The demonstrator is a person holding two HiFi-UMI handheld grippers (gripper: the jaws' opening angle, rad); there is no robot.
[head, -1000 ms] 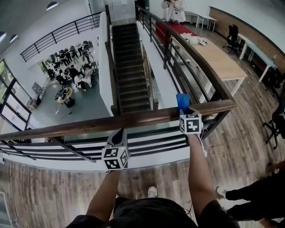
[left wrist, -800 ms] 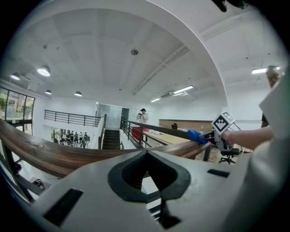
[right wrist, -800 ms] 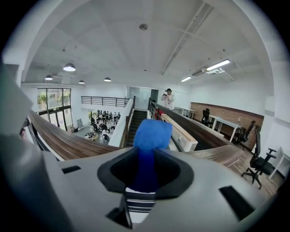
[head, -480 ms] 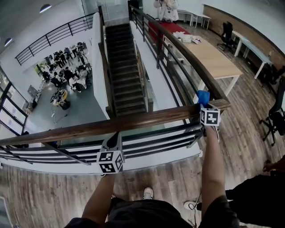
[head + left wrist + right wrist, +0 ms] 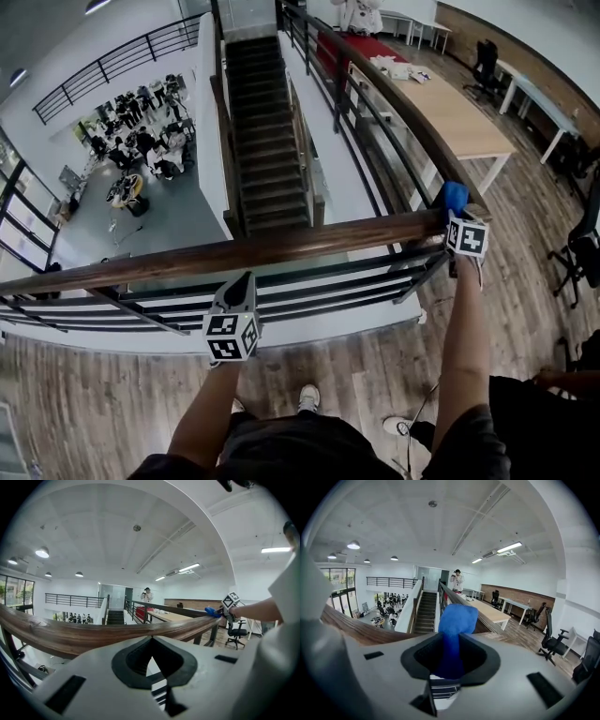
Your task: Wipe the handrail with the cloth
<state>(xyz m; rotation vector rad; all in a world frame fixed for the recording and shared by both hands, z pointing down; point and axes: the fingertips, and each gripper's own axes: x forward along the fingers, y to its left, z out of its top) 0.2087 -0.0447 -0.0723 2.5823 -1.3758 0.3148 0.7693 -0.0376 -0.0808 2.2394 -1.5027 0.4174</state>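
Nearest the person's body, above the wooden floor (image 5: 94,403), the left gripper (image 5: 245,279) is hanging just on the near side of the handrail (image 5: 281,248). Its jaws are sitting closed tip to tip with nothing between them, and I cannot tell whether the tip is touching the wood. Further out and to the right, the right gripper (image 5: 457,214) is sitting at the handrail's right end, where a 2nd rail (image 5: 375,94) is running away along the mezzanine edge. Its jaws are clamping the blue cloth (image 5: 455,195). The cloth is standing up between them as 1 bunched wad, pinched low down, with its free top bulging past the jaw tips and lying on or right against the top of the handrail at that corner. I am judging the main risk to be the small contact patch: with only the wad's tip on the wood, the hard jaws may be scraping the rail instead of wiping it. At the corner the cloth could also be snagging on the joint and dragging out of the grip. Beyond the handrail the space is dropping away to a staircase (image 5: 267,141) and a lower floor (image 5: 187,211) where people (image 5: 141,150) are gathering, so a loosened cloth would be falling out of reach.
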